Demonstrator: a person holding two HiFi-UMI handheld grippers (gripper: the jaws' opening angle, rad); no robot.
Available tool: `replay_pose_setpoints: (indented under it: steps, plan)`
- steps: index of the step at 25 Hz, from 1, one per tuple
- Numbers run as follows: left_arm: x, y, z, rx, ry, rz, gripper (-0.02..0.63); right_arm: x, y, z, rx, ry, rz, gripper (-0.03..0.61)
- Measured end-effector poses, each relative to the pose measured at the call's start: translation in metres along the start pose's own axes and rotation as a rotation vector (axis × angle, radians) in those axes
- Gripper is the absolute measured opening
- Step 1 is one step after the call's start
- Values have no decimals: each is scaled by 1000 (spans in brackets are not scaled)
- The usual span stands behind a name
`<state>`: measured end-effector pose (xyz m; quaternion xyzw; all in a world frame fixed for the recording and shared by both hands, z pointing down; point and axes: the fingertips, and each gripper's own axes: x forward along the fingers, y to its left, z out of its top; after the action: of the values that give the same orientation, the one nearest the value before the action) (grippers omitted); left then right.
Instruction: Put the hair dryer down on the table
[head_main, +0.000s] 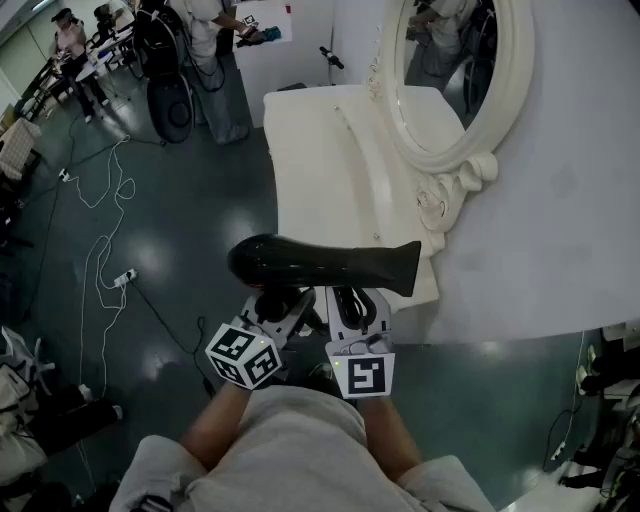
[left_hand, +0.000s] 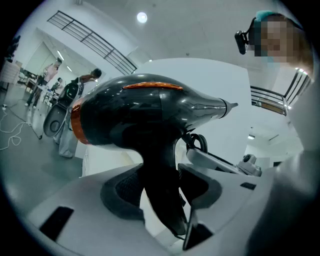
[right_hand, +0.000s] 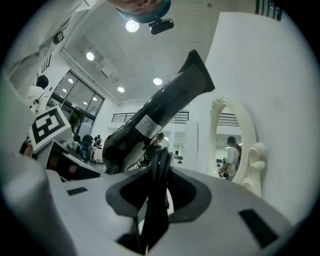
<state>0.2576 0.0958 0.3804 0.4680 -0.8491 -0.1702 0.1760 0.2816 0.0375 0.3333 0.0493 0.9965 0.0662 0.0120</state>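
Dark green floor (head_main: 200, 200) shines all around, and a white counter (head_main: 320, 150) stands at 12 o'clock with a big oval mirror (head_main: 520, 80) at its 2 o'clock side; some people stand far off at 11 o'clock.

The black hair dryer (head_main: 320, 262) is up in the air, just in front of the near edge of the counter; it lies flat, with its fat end at 9 o'clock and its nose at 3 o'clock; it does not touch the counter yet.

The left gripper (head_main: 278, 305) has its jaws clenched on the handle (left_hand: 160, 175) of the hair dryer; the right gripper (head_main: 352, 310) has its jaws clenched on the looped black cord (right_hand: 159, 175), just beside the handle.

The job looks only just begun, because the dryer hangs over the floor and not over the counter.

To do it well, I think both grippers should go forward to 12 o'clock together, so the cord does not pull; the dryer should be right over a bare part of the counter before it goes down; it should go down slowly and stay flat, so it lands on its side and does not roll; the nose should keep away from the mirror at 2 o'clock; the jaws should let go only when the dryer rests on the counter, or it may drop and bang.
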Motion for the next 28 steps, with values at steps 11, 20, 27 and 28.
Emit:
replay_pose_setpoints:
  steps: [11,20,27,28]
  plan:
    - [-24,31,18,-7,-33,59,207,27,34,13,-3,-44,62,106]
    - [-53,105,52,-15,-60,134,207,92,94,23,-16,-39,139,106]
    - [-69,159,67,8,-70,208,207,138,130,11,19,-22,181,106]
    - [-70,166,67,5,-71,219,207,144,134,9,25,-24,190,106]
